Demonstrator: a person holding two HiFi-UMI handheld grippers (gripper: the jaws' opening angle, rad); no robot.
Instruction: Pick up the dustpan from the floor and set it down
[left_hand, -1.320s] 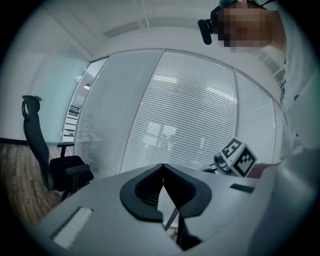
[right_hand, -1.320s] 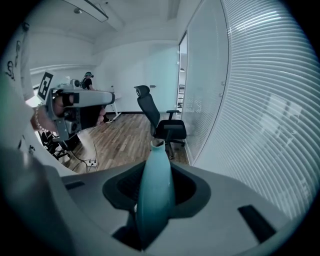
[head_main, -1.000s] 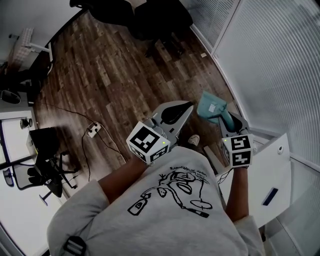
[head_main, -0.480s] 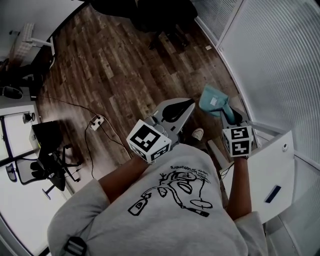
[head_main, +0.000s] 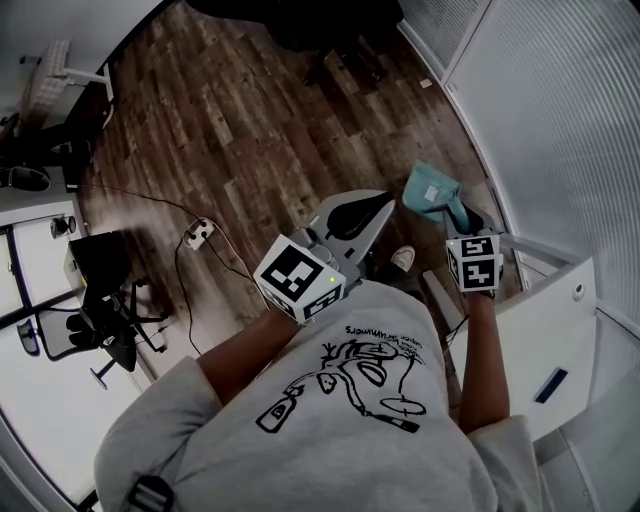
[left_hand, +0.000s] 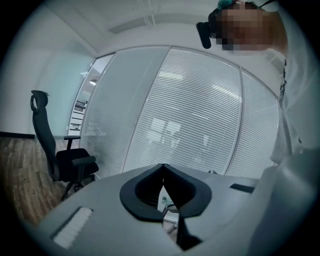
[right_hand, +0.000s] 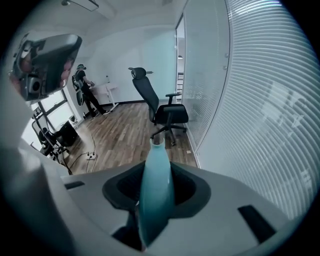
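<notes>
Near the ribbed glass partition (head_main: 560, 120), at the right of the head view: one teal dustpan (head_main: 432, 192), held clear of the person's body over the wooden floor (head_main: 250, 130), pan end pointing away from the holder; whether it touches the floor cannot be told. Right tongs (head_main: 467, 225): clamped on the dustpan's handle end, which in the right gripper view shows as a narrow teal shape (right_hand: 156, 185) rising between the two dark pads. Marker cube (head_main: 473, 262) behind these tongs, on the outstretched right arm. Left tongs (left_hand: 163, 172): jaws closed tip to tip, nothing between them, held in front of the chest and apart from the dustpan; their marker cube (head_main: 298, 280) sits at the left forearm. One pale shoe (head_main: 403, 259) on the floor between the two tools. White surface (head_main: 545, 340) below the right arm. Power strip (head_main: 200, 233) with trailing cable on the boards to the left. Black office chair (right_hand: 160, 107) standing farther off beside the partition. Wearer in a grey printed sweatshirt (head_main: 330, 420).
</notes>
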